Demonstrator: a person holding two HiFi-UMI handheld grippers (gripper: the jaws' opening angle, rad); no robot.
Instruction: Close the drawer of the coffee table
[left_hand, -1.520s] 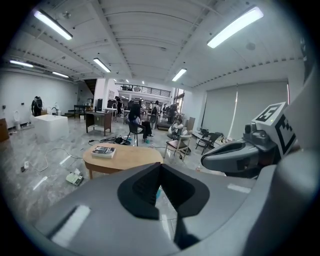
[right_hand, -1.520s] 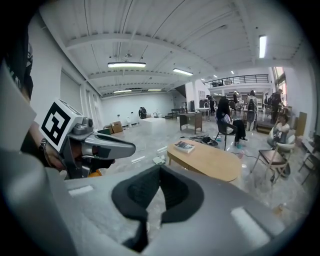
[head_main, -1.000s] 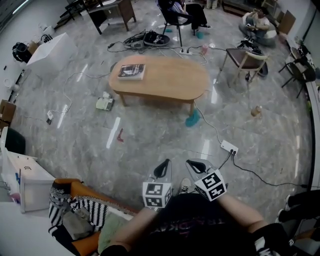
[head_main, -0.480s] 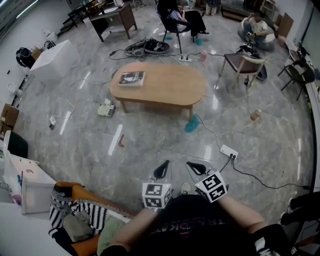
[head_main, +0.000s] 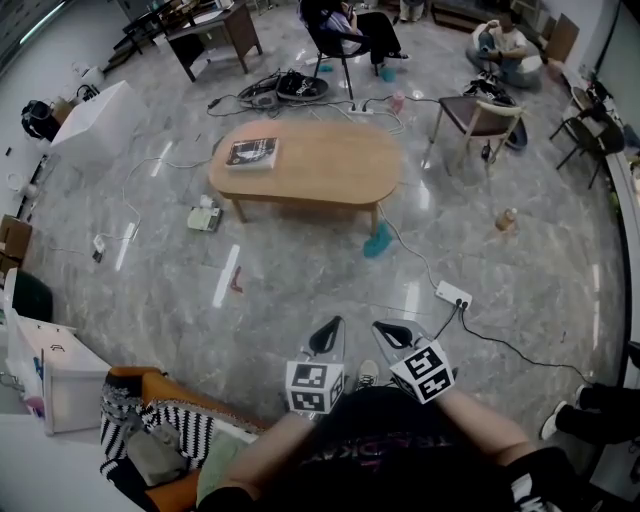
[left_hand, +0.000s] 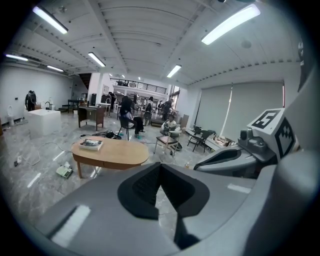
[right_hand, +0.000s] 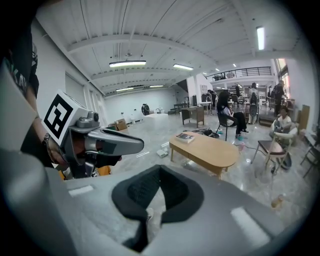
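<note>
Both grippers sit low and close to our body, the left gripper (head_main: 326, 338) just beside the right gripper (head_main: 393, 334), each aimed forward and somewhat down. Each one's jaws are pressed together with nothing between them. We judge this a carrying pose, and closed jaws would also suit pushing a flat front.

The coffee table (head_main: 320, 165) stands well apart from us across the floor (head_main: 300, 290), with a book (head_main: 252, 152) near the left end of its top.

The head view gives only the oval top from above, with cables (head_main: 420, 255) trailing past its right end. It shows nothing jutting past the table's edge. The two gripper views look at the table from the side and show its apron and legs, but at this distance we cannot make out a drawer front. So the drawer may be already shut, or open on a side we cannot see.
</note>
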